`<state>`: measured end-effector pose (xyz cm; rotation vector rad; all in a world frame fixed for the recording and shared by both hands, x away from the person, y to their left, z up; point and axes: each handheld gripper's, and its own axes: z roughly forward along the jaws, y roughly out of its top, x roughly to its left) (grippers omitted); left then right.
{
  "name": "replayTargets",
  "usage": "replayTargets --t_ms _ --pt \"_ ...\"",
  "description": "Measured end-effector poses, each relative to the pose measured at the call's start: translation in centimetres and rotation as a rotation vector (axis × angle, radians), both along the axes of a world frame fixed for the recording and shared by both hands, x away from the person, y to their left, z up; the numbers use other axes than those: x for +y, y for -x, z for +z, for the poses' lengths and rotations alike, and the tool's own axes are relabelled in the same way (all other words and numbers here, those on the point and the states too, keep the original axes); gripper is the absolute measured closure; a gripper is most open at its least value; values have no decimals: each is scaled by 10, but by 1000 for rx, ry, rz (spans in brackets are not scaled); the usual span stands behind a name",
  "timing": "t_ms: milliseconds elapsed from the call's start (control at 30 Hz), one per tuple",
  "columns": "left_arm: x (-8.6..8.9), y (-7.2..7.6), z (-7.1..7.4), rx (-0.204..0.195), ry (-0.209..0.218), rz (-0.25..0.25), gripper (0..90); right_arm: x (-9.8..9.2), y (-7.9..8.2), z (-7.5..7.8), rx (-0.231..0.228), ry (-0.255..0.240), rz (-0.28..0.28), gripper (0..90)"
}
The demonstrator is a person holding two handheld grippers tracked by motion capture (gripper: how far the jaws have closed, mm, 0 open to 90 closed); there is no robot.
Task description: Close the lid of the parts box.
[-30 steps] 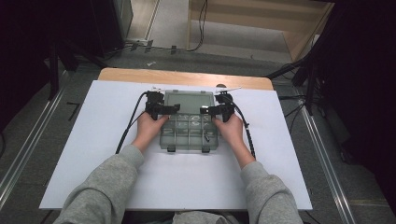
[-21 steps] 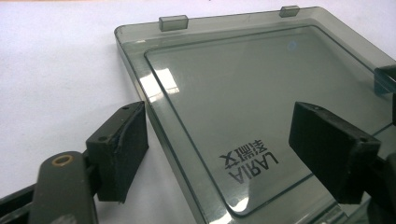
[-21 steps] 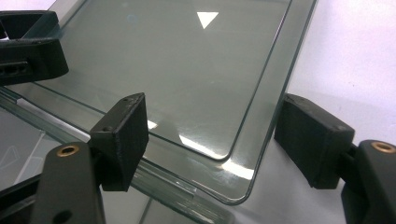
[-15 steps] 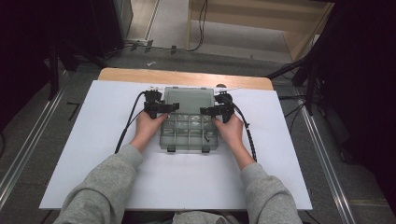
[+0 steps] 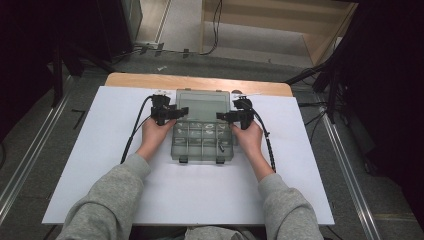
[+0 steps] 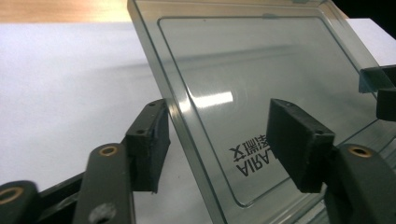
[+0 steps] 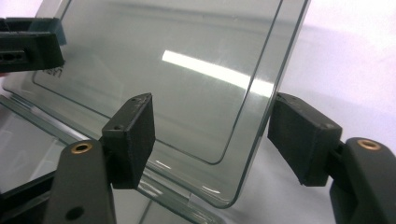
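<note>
With the smoky clear plastic compartment box (image 5: 202, 142) already unlatched, the left gripper (image 6: 219, 140) and right gripper (image 7: 215, 140) are straddling the side edges of its half-raised clear lid (image 6: 261, 79), their jaws just closing on it but not yet gripping, so it is still waiting to be swung fully open.

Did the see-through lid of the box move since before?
Yes. The lid has swung up and back toward the table's far wooden edge; earlier it lay lower over the compartments.

High view overhead facing forward, gripper views close, sharing clear lid (image 5: 202, 105)
</note>
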<state>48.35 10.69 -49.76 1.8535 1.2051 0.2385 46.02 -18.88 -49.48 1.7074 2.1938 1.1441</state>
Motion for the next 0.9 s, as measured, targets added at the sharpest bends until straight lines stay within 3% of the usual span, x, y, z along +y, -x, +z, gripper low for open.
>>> replayTargets --t_ms 367,567,900 --pt "3 5 14 -38 18 -14 446 -3 5 12 -37 -6 4 345" --pt "6 8 23 -39 39 -24 457 -4 9 19 -54 -4 10 352" --pt "9 16 36 -62 26 -49 488 -7 18 28 -88 -7 34 356"
